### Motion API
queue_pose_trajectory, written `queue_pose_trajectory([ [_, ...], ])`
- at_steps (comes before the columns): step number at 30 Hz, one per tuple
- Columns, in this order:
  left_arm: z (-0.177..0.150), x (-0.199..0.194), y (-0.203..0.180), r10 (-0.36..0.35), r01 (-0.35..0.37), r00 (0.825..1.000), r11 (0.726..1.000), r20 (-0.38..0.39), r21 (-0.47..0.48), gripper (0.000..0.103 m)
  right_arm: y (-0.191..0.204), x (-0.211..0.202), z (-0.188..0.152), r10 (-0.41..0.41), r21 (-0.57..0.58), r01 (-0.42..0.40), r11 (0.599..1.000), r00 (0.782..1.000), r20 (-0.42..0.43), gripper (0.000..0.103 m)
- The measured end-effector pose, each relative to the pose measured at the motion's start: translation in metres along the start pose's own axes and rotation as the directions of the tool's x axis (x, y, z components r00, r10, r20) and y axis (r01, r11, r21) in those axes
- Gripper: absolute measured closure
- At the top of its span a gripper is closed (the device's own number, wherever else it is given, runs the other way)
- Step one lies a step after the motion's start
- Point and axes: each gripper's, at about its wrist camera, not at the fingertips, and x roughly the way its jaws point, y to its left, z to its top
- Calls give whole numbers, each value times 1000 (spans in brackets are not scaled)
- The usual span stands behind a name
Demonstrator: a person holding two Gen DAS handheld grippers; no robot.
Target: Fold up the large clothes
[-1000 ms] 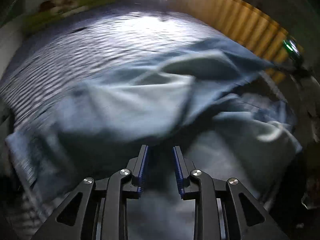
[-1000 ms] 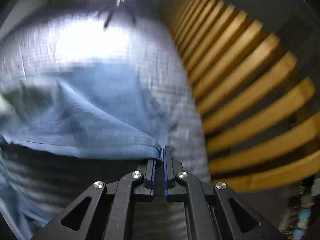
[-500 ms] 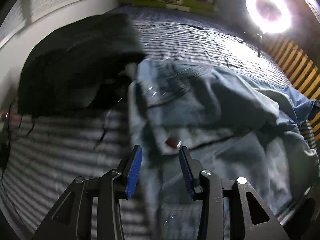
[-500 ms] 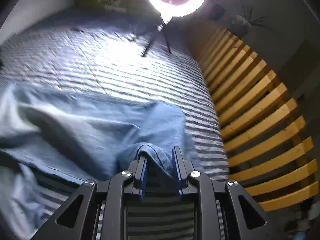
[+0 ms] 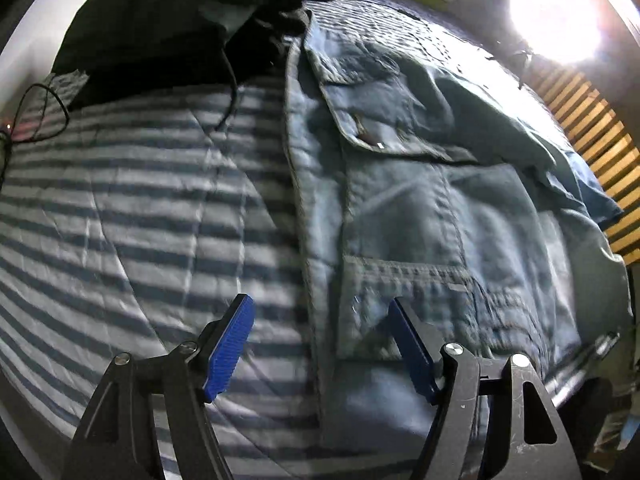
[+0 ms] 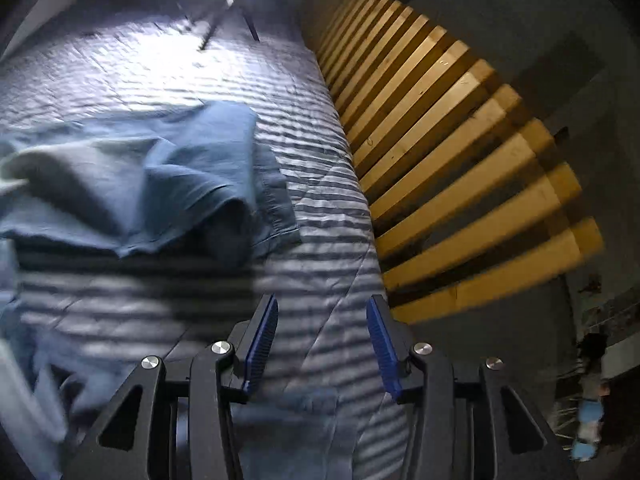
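My left tongs [image 5: 320, 344] are opening, nothing between the pads, above the jacket [image 5: 420, 200] that lies flat on the striped quilt [image 5: 140, 200]; its front edge runs from 12 to 6 o'clock. My right tongs [image 6: 320, 340] are also opening, empty, with the sleeve [image 6: 192, 184] at 10 o'clock. Next, I judge: pinch the front edge low, keep both layers together, and fold toward 3 o'clock without dragging.

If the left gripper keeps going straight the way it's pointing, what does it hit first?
Most likely the front edge of the denim jacket lying on the striped bedcover. The left gripper, jaws opening and empty, straddles that edge; depth is unclear.
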Motion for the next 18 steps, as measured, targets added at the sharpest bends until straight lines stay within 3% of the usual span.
queue_pose_trajectory([
  [4, -19, -16, -10, -34, 34, 999, 999, 28, 13, 30, -14, -29, -47, 62, 81, -63, 995, 998, 16, 57],
  [10, -48, -60, -47, -64, 50, 993, 990, 102, 135, 30, -49, -3, -121, 135, 298, -115, 948, 990, -48, 54],
  [13, -57, -71, -88, -79, 52, 992, 967, 100, 251, 30, -62, 21, -142, 181, 400, -137, 906, 980, -76, 54],
  [15, -59, -69, -118, -110, 80, 991, 945, 79, 317, 30, -62, 33, -140, 183, 407, -138, 903, 980, -73, 54],
  [18, -71, -57, -171, -128, 100, 991, 898, 36, 429, 30, -48, 42, -124, 270, 393, -232, 890, 962, -44, 54],
])
